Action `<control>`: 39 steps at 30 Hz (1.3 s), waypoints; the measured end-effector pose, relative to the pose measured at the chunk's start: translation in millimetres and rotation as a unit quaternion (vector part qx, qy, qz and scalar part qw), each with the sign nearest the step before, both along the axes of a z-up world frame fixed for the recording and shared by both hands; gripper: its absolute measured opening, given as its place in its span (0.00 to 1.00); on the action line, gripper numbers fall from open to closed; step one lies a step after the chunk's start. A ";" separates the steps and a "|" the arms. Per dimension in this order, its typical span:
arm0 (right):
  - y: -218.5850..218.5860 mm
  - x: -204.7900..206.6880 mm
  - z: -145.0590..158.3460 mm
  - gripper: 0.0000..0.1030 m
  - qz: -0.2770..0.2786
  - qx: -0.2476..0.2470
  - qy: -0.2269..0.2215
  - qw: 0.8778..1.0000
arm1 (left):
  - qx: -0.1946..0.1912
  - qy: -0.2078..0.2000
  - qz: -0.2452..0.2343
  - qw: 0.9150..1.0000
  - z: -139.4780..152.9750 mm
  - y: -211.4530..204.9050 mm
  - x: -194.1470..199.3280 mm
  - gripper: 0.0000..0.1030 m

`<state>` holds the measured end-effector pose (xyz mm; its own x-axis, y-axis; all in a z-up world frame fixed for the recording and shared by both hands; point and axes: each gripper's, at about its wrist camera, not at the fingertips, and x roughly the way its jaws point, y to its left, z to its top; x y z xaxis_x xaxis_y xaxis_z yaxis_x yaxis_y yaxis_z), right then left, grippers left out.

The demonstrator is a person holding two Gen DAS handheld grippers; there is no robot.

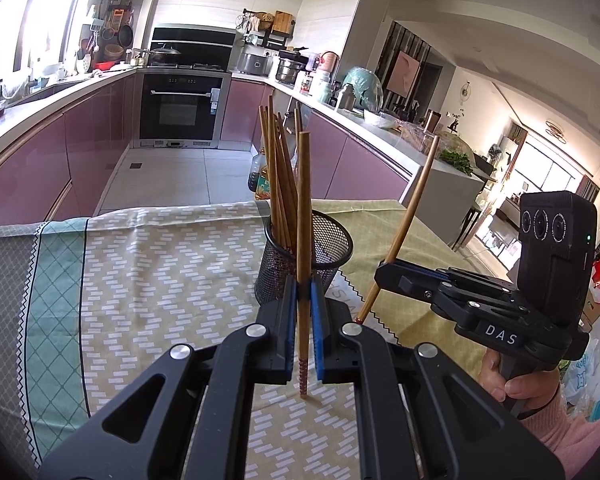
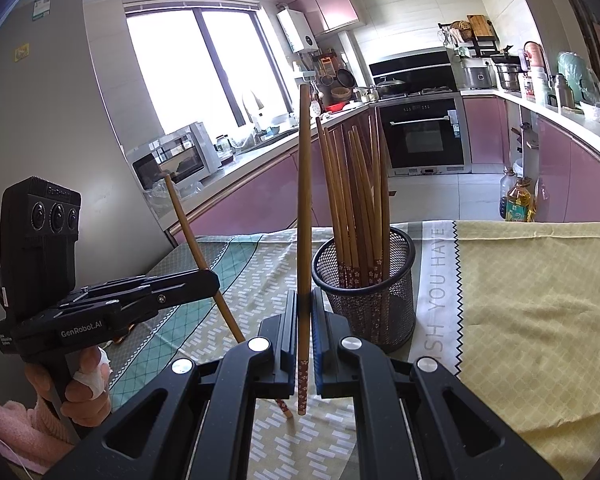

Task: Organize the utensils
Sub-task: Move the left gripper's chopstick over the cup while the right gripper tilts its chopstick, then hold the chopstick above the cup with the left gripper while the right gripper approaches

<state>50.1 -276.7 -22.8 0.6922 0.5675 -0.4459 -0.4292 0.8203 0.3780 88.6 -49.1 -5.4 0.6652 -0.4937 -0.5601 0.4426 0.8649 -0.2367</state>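
Observation:
A black mesh cup [image 1: 306, 264] stands on the table with several wooden chopsticks [image 1: 278, 176] upright in it; it also shows in the right wrist view [image 2: 370, 288]. My left gripper [image 1: 304, 300] is shut on one chopstick [image 1: 303, 216], held upright just in front of the cup. My right gripper [image 2: 305, 312] is shut on another chopstick [image 2: 304, 200], held upright just left of the cup. Each gripper shows in the other's view, the right one [image 1: 384, 270] with its tilted chopstick [image 1: 414, 200], the left one [image 2: 208, 276] with its own [image 2: 192, 236].
A patterned cloth [image 1: 160, 264] in green, yellow and teal covers the table. Beyond its far edge is the kitchen floor, with oil bottles [image 2: 518, 200] standing on it, pink cabinets and an oven [image 1: 180, 108]. A refrigerator [image 2: 72, 120] stands at the left.

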 end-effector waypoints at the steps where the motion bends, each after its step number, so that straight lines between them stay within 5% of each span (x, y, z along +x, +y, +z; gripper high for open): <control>1: -0.5 0.3 0.4 0.06 -0.001 0.000 0.000 1.000 | 0.000 0.000 0.000 1.000 0.9 -0.5 0.5 0.07; 39: -7.2 5.4 10.3 0.06 -0.007 0.000 -0.016 1.000 | 0.001 -0.019 -0.009 1.000 19.1 -11.4 7.3 0.07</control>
<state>55.5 -283.9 -12.5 0.7135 0.5577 -0.4242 -0.4295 0.8264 0.3641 95.9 -60.5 13.7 0.6775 -0.5046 -0.5352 0.4667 0.8573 -0.2174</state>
